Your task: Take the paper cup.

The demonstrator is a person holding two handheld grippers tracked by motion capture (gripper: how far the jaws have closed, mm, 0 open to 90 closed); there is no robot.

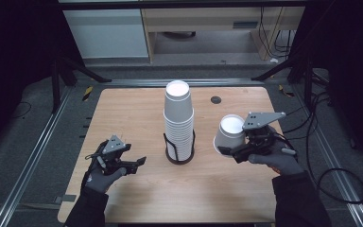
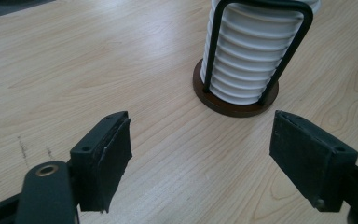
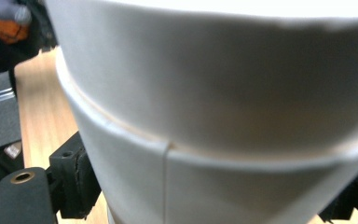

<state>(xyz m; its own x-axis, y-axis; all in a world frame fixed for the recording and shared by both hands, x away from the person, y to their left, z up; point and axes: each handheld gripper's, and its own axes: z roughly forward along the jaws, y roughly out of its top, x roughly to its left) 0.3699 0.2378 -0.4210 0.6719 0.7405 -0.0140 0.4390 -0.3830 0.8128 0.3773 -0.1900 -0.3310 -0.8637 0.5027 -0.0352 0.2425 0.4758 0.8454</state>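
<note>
Left gripper point(image 1: 139, 162) at 7 o'clock on the light wooden tabletop point(image 1: 137, 113), jaws wide apart with nothing between them, aimed toward 3 o'clock at the rack base.

Right gripper point(image 1: 224, 151) at 4 o'clock, clamped on a white paper cup point(image 1: 230, 132). In the right gripper view two nested cups show, seam line visible, black pads point(image 3: 77, 182) pressed against the lower wall on both sides. The cup is upside down: flat base up, tilted a little; long axis near vertical, leaning toward 11 o'clock. It sits above the gripper tip, at the gripper's 11 o'clock, off the tabletop.

Centre: tall stack of white paper cups point(image 1: 178, 118), bases up, upright in a black wire rack with round dark base point(image 1: 179, 160). The held cup is just right of the stack, apart from it.
</note>
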